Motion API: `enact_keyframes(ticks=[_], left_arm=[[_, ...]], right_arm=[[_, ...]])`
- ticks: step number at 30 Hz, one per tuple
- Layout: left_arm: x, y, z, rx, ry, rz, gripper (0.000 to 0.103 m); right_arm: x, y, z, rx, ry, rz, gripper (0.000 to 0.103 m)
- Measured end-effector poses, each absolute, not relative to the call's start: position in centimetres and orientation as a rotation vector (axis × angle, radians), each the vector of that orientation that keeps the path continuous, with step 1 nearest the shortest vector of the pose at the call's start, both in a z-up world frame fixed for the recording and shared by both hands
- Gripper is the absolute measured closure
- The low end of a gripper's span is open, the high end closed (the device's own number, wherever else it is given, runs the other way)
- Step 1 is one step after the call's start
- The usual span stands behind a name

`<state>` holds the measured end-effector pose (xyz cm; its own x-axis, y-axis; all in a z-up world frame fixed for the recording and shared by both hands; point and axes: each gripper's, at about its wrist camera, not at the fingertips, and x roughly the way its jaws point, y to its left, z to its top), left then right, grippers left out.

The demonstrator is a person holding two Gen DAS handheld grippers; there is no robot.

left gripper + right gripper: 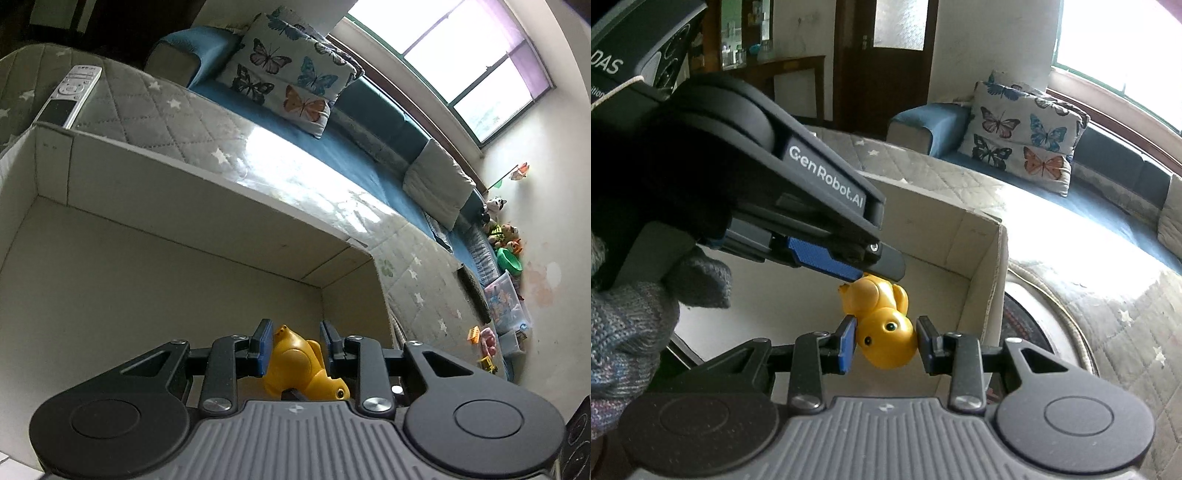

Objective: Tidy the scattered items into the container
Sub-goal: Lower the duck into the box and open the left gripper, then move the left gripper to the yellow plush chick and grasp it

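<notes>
Both grippers have hold of one yellow toy duck (882, 325), and it hangs over the open white cardboard box (207, 206) that sits on the quilted grey mattress (166, 107) with its little white stars. The right gripper (885, 341) has its jaws clenched on the duck's round head, one blue pad against each cheek, the toy's two dark eyes looking back at the camera. The left gripper (864, 267) reaches in from the upper left of the right wrist view and grasps the duck's body from above; in its own view the left gripper (294, 345) shows a blue pad on either side of the yellow body, which fills the space between them. A hand in a grey knitted glove (646, 317) holds the left gripper's handle.

The duck is above the inside of the box, near its right-hand wall, not resting on the box floor as far as I can tell. What shows of the box floor is bare.

On the mattress just past the box's far left corner lies a white remote control (70, 98). Beyond the mattress runs a blue sofa (354, 147) carrying a butterfly-print cushion (288, 74) and a plain grey cushion (436, 184). Toward the far end by the wall lies a scatter of stuffed animals (498, 225), a green bowl (509, 260) and small plastic toys (480, 339).
</notes>
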<state>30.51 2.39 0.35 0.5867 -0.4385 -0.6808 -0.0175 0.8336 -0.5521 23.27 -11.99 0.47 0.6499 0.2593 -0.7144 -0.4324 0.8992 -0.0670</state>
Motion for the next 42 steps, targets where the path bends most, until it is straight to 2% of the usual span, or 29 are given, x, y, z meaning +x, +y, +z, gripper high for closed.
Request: enact_keyframes(ticks=[15, 42], left_arm=[[29.1, 2.5, 1.7, -0.511, 0.879, -0.256, 0.074], [19.7, 0.7, 5.3, -0.446, 0.784, -0.257, 0.074]], right_arm=[[22.4, -13.0, 1.7, -0.205, 0.737, 0.382, 0.062], [12.0, -16.5, 5.4, -0.146, 0.592, 0.415, 0.046]])
